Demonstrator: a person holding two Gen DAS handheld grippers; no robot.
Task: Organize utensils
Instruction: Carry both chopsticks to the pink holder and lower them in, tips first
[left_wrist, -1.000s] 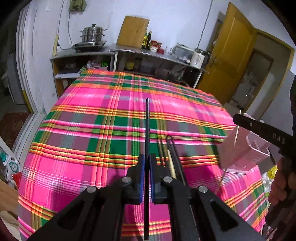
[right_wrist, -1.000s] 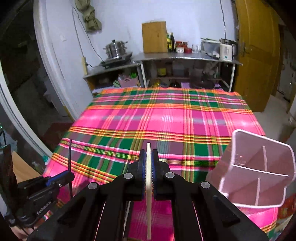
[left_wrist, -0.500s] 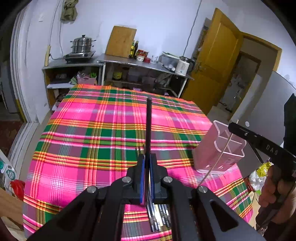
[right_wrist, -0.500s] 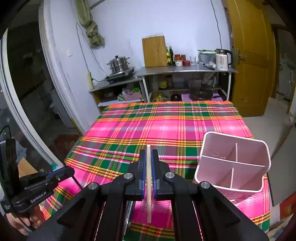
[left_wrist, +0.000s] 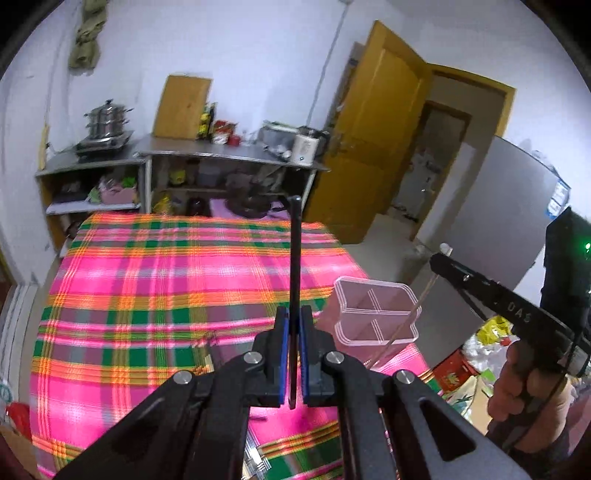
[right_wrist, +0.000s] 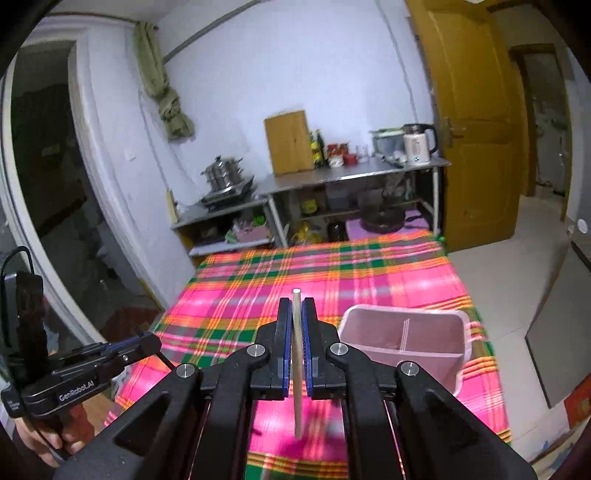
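My left gripper (left_wrist: 294, 314) is shut on a black chopstick (left_wrist: 295, 251) that stands up out of its jaws, high above the pink plaid table (left_wrist: 147, 295). My right gripper (right_wrist: 296, 306) is shut on a pale wooden chopstick (right_wrist: 296, 387), also held above the table. A pink divided utensil holder (right_wrist: 402, 343) stands near the table's right front corner, just right of the right gripper. In the left wrist view the holder (left_wrist: 376, 317) sits right of my jaws, with the right gripper (left_wrist: 443, 262) above it. More utensils (left_wrist: 255, 458) lie on the cloth below, mostly hidden.
A metal counter (right_wrist: 351, 173) with a steamer pot (right_wrist: 221, 173), a cutting board, bottles and a kettle (right_wrist: 417, 144) stands against the back wall. A yellow door (right_wrist: 476, 110) is at the right. The left gripper (right_wrist: 147, 343) and a hand show at the left.
Both grippers have risen away from the table, each keeping its chopstick. The table and holder now look smaller and lower. The loose utensils have slipped almost out of view.
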